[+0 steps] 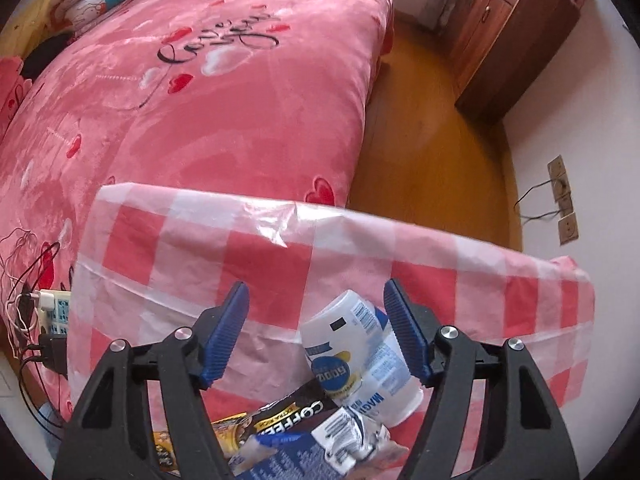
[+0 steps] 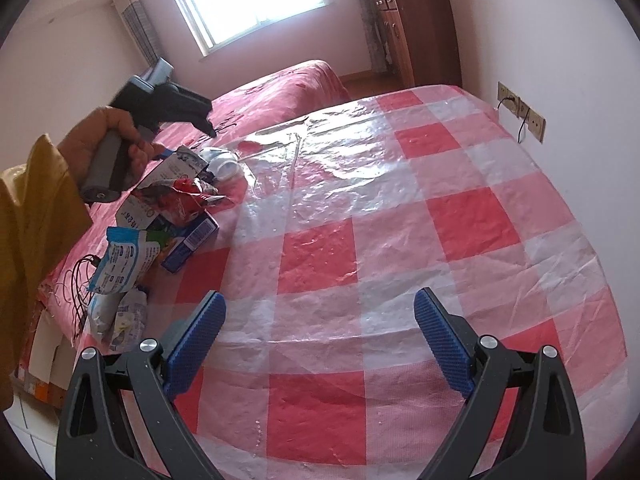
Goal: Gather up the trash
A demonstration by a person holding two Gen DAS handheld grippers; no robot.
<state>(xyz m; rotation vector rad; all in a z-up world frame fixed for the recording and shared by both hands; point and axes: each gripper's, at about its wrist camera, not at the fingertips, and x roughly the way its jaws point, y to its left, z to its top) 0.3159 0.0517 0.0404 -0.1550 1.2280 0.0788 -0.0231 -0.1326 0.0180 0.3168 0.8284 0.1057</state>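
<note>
A white plastic bottle with a blue and yellow label lies on its side on the red-checked plastic tablecloth. My left gripper is open and points down over it. The bottle lies between the fingers, close against the right pad and well clear of the left one. A black coffee packet and a crumpled blue-white wrapper lie just below. In the right wrist view a hand holds the left gripper above the trash pile at the table's left edge. My right gripper hangs open over bare cloth, holding nothing.
A bed with a pink blanket stands beyond the table. A wooden cabinet is at the far wall, and wall sockets sit to the right. Chargers and cables lie by the table's left side. A blue box and a white pouch belong to the pile.
</note>
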